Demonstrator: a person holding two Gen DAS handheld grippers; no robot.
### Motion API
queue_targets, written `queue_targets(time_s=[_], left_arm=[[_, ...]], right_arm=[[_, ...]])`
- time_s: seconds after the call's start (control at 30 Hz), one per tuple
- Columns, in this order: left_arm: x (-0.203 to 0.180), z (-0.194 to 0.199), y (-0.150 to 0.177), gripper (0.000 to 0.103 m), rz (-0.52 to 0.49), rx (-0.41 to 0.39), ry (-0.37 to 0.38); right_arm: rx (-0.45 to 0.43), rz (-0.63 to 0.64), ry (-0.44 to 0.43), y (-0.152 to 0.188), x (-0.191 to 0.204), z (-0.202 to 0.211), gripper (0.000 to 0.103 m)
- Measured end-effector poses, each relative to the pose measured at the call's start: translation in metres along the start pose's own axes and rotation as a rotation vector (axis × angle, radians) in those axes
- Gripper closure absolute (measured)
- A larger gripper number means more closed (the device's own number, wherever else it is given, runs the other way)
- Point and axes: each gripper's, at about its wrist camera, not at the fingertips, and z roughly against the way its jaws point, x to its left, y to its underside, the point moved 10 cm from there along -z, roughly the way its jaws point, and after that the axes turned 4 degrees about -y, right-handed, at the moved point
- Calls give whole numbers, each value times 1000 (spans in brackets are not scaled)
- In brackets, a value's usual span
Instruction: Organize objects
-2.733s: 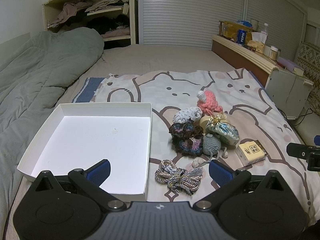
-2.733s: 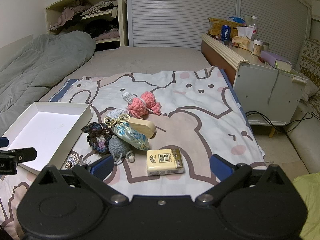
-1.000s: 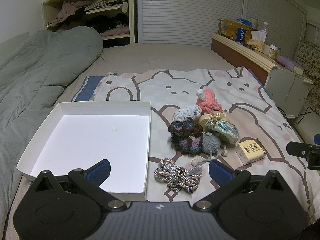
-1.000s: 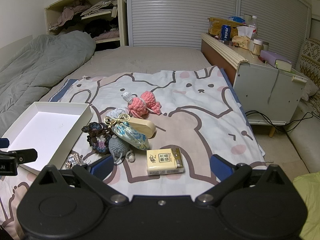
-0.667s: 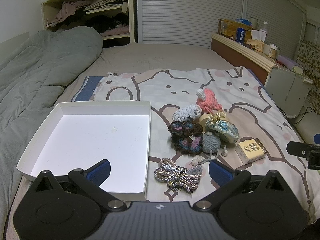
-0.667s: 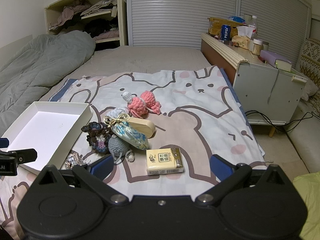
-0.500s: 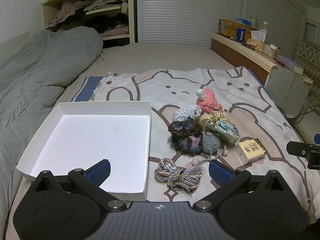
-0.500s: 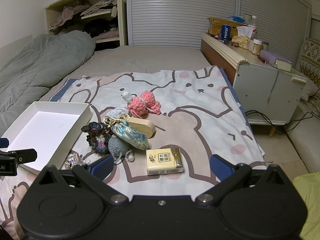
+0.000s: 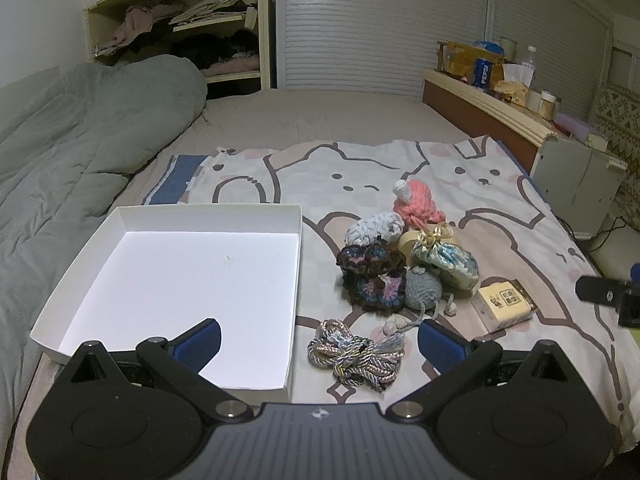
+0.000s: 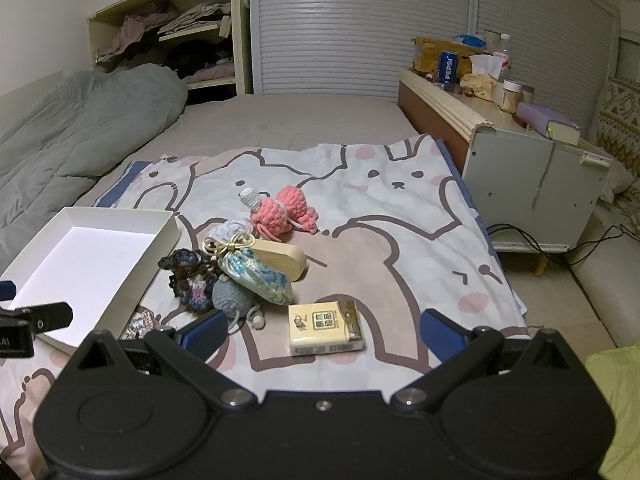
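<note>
An empty white box (image 9: 80, 260) lies on the bed at the left; it also shows in the right wrist view (image 10: 168, 230). Beside it lies a heap: a pink crochet toy (image 9: 418, 204), a pale yarn ball (image 9: 374, 228), a dark crochet flower (image 9: 370, 276), a grey crochet ball (image 9: 424, 290), a brocade pouch (image 9: 448, 264) and a beige case (image 10: 282, 260). A braided cord bundle (image 9: 354, 354) lies nearest my left gripper (image 9: 318, 346), open and empty. A yellow packet (image 10: 326, 328) lies between the fingers of my right gripper (image 10: 322, 334), open and empty.
A cartoon bear blanket (image 10: 400, 216) covers the bed. A grey duvet (image 9: 80, 140) is bunched at the left. A headboard shelf (image 10: 444, 96) with a cola can and tissues runs along the right, with a white cabinet (image 10: 536, 200) and cables beyond.
</note>
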Motion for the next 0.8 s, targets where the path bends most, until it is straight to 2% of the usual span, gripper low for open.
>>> queue_targets(time_s=[0.53,0.8], left_arm=[[-29,-25,18,0,21,48,28],[-48,-44,33,0,-19,85,-37]], right_arm=[[12,24,-7,-26,-10,-29,0],[65,58,-52,-26,-9,-55,0]])
